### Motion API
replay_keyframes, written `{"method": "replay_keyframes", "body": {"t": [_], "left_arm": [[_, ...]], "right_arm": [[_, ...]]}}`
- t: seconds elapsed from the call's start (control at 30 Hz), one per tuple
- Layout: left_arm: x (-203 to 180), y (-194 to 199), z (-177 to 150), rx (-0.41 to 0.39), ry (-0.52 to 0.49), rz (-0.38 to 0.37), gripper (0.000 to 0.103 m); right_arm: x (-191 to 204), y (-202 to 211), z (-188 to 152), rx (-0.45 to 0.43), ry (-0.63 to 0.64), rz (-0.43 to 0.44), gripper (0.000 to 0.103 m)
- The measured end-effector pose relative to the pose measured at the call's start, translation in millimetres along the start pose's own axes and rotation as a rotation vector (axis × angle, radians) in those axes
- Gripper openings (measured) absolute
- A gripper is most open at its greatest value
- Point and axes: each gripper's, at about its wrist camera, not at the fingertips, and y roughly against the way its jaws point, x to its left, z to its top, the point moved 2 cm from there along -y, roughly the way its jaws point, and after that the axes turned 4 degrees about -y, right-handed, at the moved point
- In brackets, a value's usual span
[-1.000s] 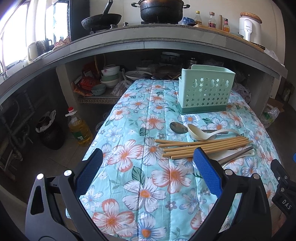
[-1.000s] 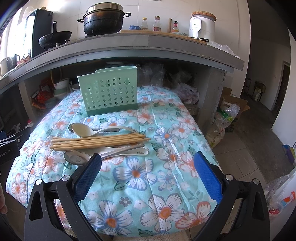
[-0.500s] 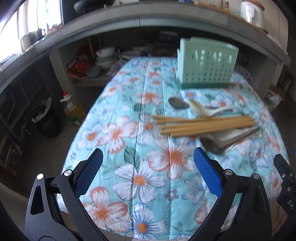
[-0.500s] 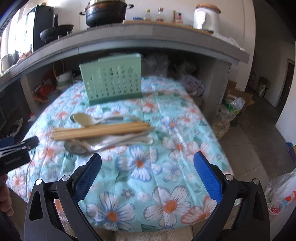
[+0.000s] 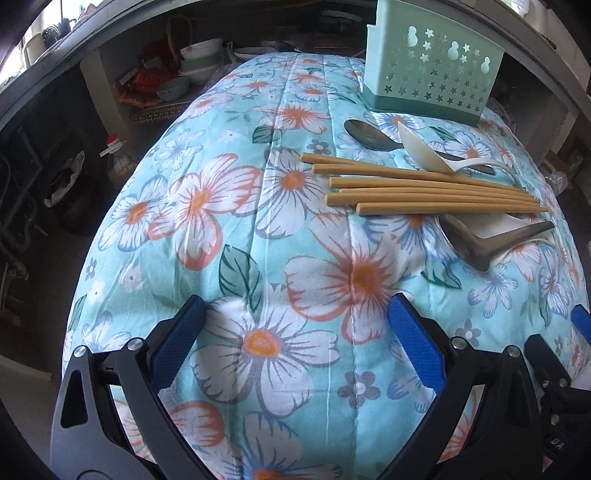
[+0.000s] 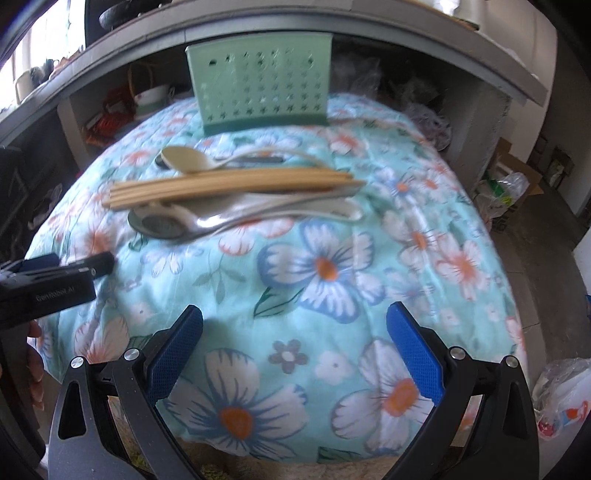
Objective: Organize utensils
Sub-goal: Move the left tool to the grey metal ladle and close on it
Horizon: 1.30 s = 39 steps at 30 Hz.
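Several wooden chopsticks point(image 5: 424, 188) point(image 6: 229, 184) lie in a row on the floral tablecloth point(image 5: 258, 229). Behind them rest a metal spoon point(image 5: 369, 134) and a white spoon point(image 5: 424, 155) point(image 6: 188, 160). In front of them lie another metal spoon point(image 5: 469, 240) point(image 6: 162, 225) and a white one point(image 6: 295, 208). A green perforated utensil holder point(image 5: 428, 66) point(image 6: 258, 81) stands upright at the far side. My left gripper point(image 5: 295, 332) hangs open over the near cloth, short of the chopsticks. My right gripper point(image 6: 293, 336) is open too, nothing between its fingers.
A concrete counter point(image 6: 369, 22) arches over the table's far end, with bowls point(image 5: 195, 59) on the shelf beneath it. An oil bottle point(image 5: 118, 162) stands on the floor at left. Plastic bags point(image 6: 506, 192) lie on the floor at right. The left gripper's body point(image 6: 48, 288) shows at the right view's left edge.
Both grippers have come forward and tilted down over the table, so the utensils look closer and the counter top has left view. Both stayed open; the utensils have not moved.
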Motion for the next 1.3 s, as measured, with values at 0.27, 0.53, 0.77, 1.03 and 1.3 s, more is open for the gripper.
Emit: {"method": "replay_keyframes", "body": {"t": [0.27,0.53,0.77,1.03,1.3], "left_arm": [[1,3,-2,-0.02,-0.003,-0.005,0.096],[-7,5,-2,-0.033,-0.054,0.03,0.096],[-3,1,3,-0.003,-0.068,-0.003,0.096],[3,7,9,-0.004,-0.069,-0.077,0.094],[-4,22,21,-0.054,-0.012,-0.184,0.084]], "right_arm": [[-7,-11,-2,0.02,-0.03,0.061,0.097],[-10,-12,-1,0.022,-0.031,0.102,0.097],[-13,-13,-1,0.021,-0.038,0.119,0.097],[-15,-13,-2,0.007,-0.047,0.135,0.097],[-15,-12,-5,-0.013,-0.053,0.143,0.097]]}}
